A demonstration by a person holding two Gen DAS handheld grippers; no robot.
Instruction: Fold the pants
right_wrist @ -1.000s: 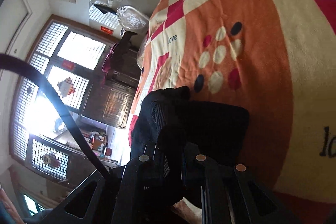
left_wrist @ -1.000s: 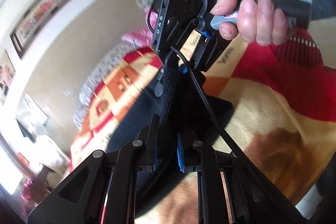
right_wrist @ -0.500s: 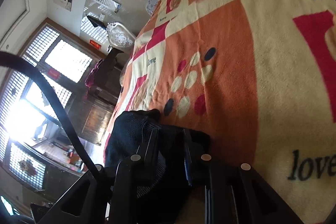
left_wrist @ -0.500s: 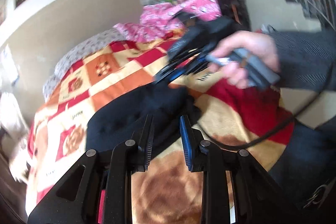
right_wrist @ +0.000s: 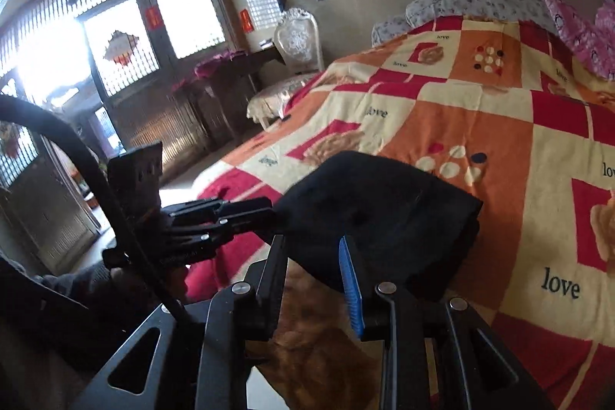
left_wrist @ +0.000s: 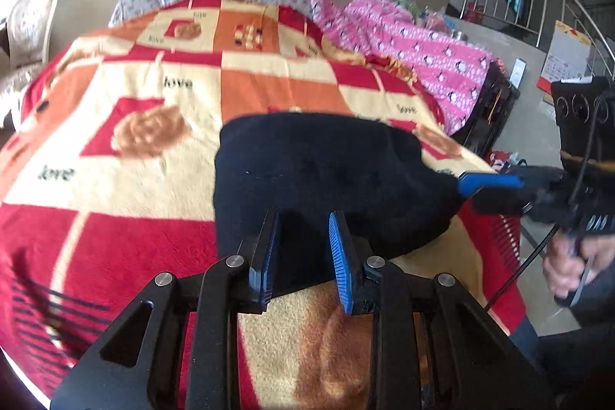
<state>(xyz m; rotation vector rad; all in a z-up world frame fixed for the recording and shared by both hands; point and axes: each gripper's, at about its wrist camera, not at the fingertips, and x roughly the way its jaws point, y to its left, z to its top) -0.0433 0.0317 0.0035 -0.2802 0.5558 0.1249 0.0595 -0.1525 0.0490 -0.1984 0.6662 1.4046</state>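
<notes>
A second ago both grippers were clamped on dark cloth lifted off the bed, each view rolled steeply sideways; now both views sit level and the black pants (left_wrist: 326, 175) lie as a folded bundle on the patchwork "love" blanket (left_wrist: 161, 125), near the bed's front edge. The left gripper (left_wrist: 301, 248) has let go: its jaws stand apart, their blue pads framing the near edge of the bundle without pressing on it. The right gripper (right_wrist: 313, 271) is opening, jaws parted, the near edge of the pants (right_wrist: 384, 214) showing in the gap but not pinched. In the left wrist view the right gripper (left_wrist: 488, 185) lies at the bundle's right corner, carried by the person's hand (left_wrist: 569, 264); whether its tips touch the cloth I cannot tell. In the right wrist view the left gripper (right_wrist: 246, 214) meets the bundle's left end. The folded bundle is roughly rectangular with its long axis running across the bed, side to side between the two grippers. A pink printed quilt (left_wrist: 415, 52) lies beyond it at the bed's far right.
</notes>
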